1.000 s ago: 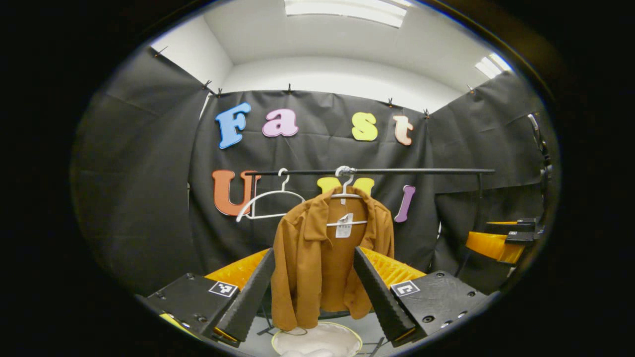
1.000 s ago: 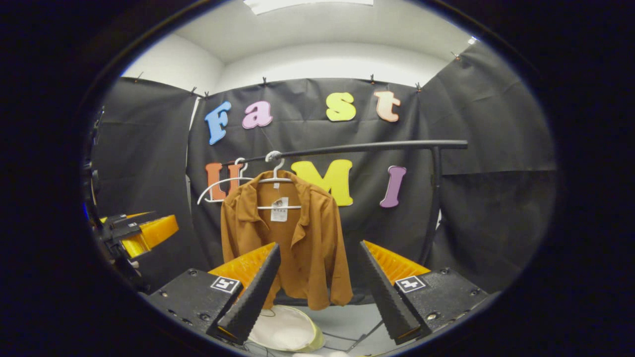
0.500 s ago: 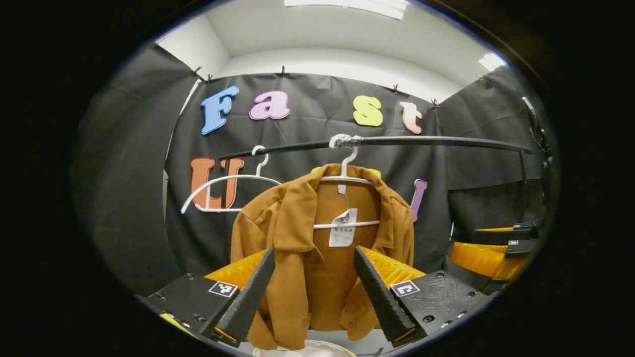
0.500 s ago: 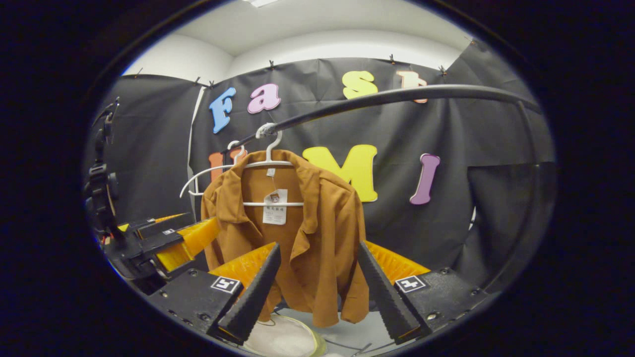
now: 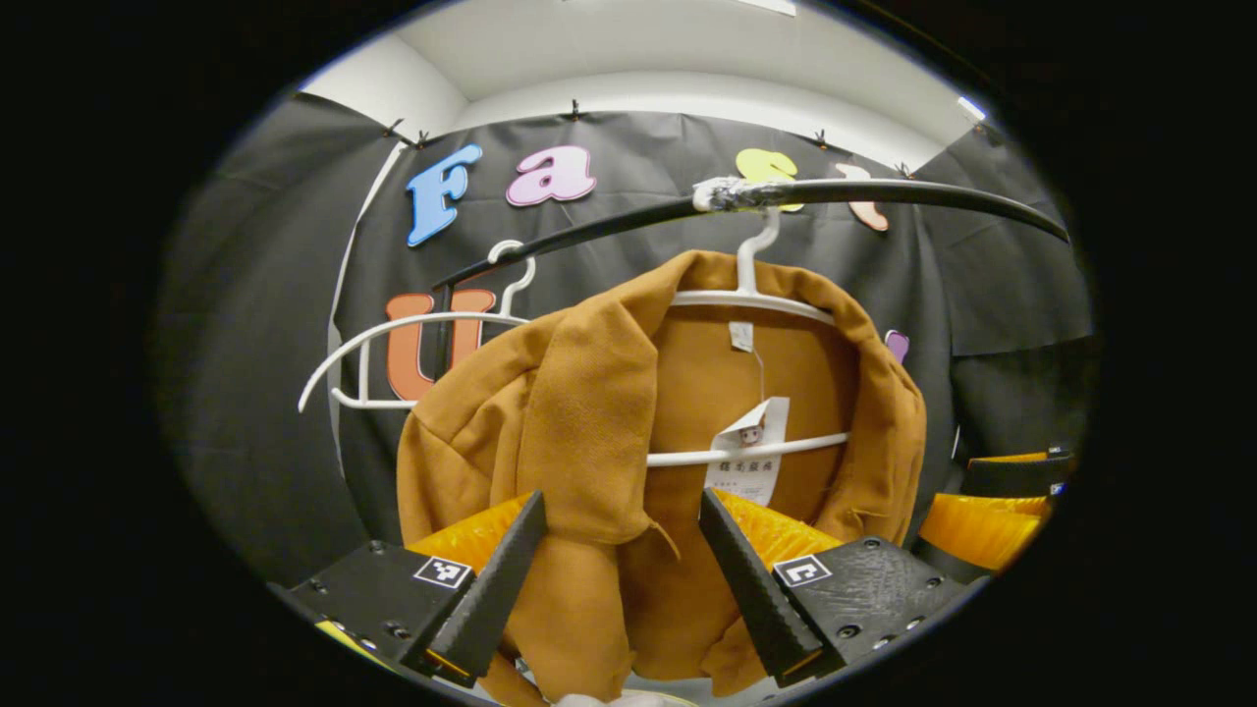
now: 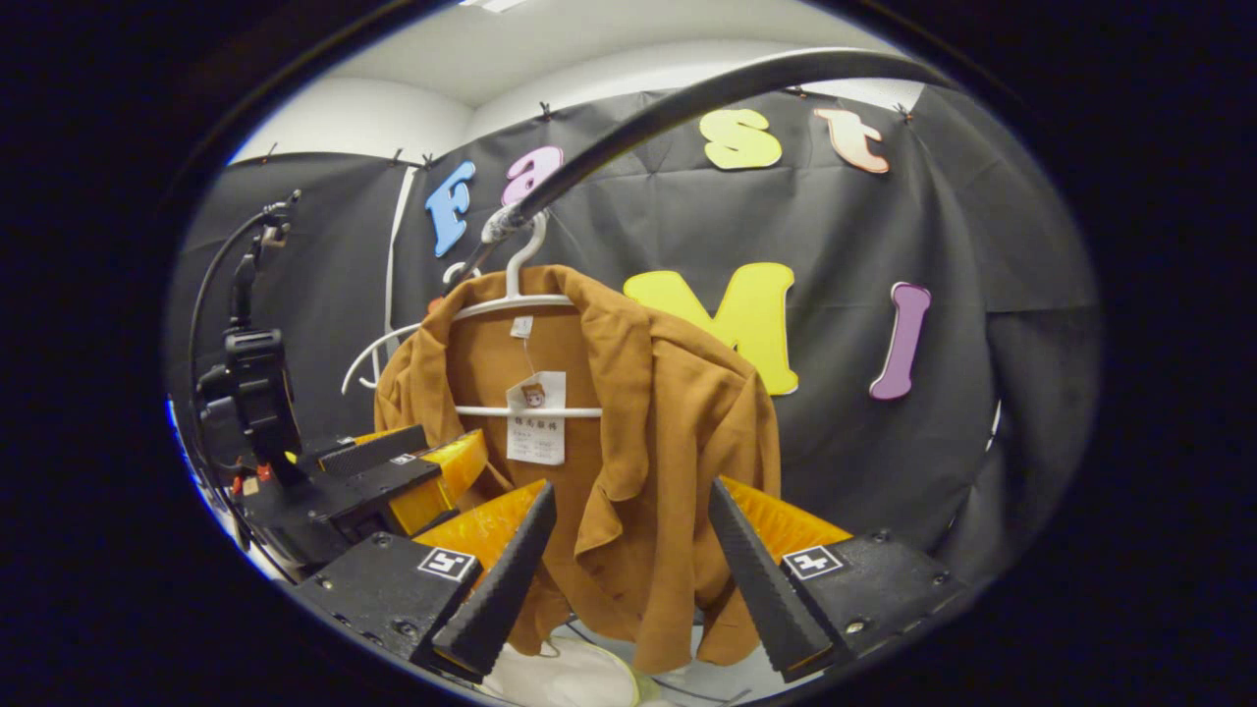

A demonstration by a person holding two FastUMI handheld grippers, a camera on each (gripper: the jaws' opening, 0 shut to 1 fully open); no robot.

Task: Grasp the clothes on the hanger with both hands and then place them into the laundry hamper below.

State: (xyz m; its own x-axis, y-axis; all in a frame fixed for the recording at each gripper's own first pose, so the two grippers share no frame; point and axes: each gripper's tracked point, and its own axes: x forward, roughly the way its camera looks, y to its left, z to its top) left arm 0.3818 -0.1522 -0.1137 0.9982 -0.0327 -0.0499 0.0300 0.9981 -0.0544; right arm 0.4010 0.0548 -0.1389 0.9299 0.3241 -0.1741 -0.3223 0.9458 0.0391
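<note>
A brown jacket point(image 5: 589, 432) point(image 6: 668, 442) hangs open on a white hanger point(image 5: 751, 295) point(image 6: 511, 295) from a black rail point(image 5: 884, 191) point(image 6: 687, 98). A paper tag point(image 5: 748, 457) dangles inside its collar. My left gripper point(image 5: 624, 579) is open, its fingers spread around the jacket's left front panel without pressing it. My right gripper point(image 6: 628, 579) is open too, with the jacket's right front panel between its fingers. The left gripper point(image 6: 393, 476) also appears at the left of the right gripper view. A pale hamper rim point(image 6: 579, 678) shows below the jacket.
An empty white hanger point(image 5: 393, 339) hangs on the rail left of the jacket. The other gripper's body point(image 5: 992, 501) sits at the right edge of the left gripper view. A black camera mount with a cable point(image 6: 245, 383) rises above the left gripper.
Both grippers have moved forward toward the jacket, which now looms larger and lies between each pair of open fingers. The rail has risen in both views.
</note>
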